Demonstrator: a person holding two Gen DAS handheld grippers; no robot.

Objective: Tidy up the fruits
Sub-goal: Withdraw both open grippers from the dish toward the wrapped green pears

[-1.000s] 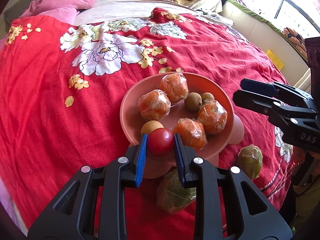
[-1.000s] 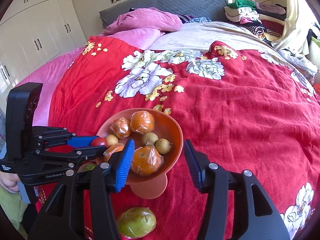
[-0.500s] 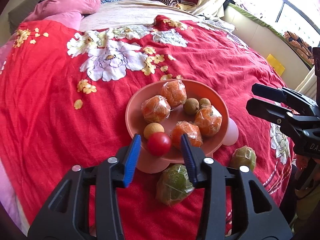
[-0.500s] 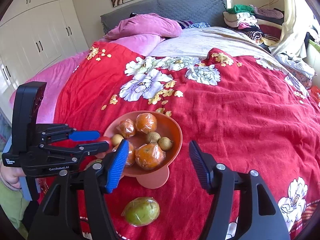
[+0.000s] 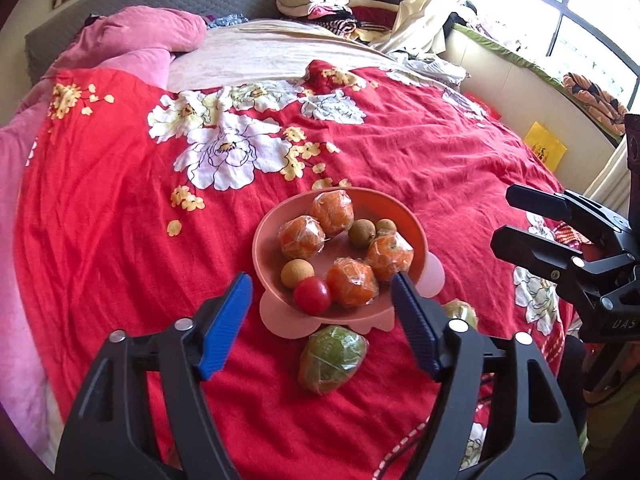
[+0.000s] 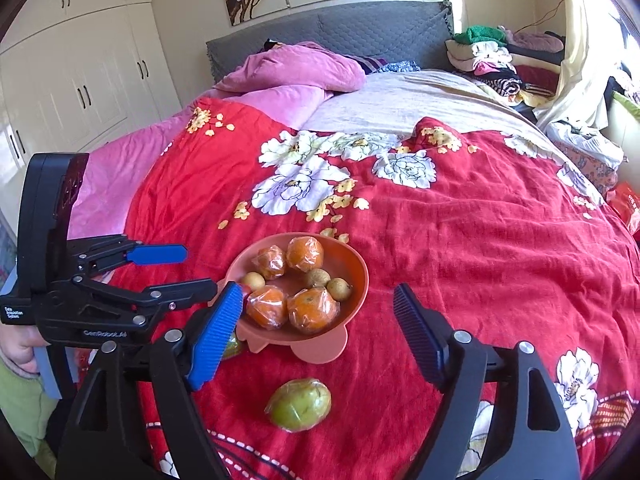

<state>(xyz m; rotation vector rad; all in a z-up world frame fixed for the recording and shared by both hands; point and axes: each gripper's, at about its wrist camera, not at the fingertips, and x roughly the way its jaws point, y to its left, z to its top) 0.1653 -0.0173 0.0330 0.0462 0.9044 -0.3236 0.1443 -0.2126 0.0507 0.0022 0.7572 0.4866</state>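
Note:
A salmon-pink bowl (image 5: 264, 252) on the red bedspread holds several wrapped oranges (image 5: 302, 237), brown longans (image 5: 362, 233) and a red tomato (image 5: 312, 295) at its near rim. My left gripper (image 5: 320, 316) is open and empty, held back above the bowl's near edge. A wrapped green fruit (image 5: 332, 354) lies on the bedspread just below it; a second one (image 5: 460, 312) lies partly behind its right finger. My right gripper (image 6: 316, 332) is open and empty, over the bowl (image 6: 356, 292), with a wrapped green fruit (image 6: 300, 404) in front of it.
The red floral bedspread (image 5: 120, 200) covers the bed. A pink quilt (image 6: 296, 72) and grey headboard (image 6: 360, 28) lie at the far end, stacked clothes (image 6: 496, 56) at the back right. The other gripper (image 6: 120, 280) is at the left in the right wrist view.
My left gripper let go of the red tomato, which now rests in the bowl. It opened wide and drew back and up. My right gripper also rose and drew back a little.

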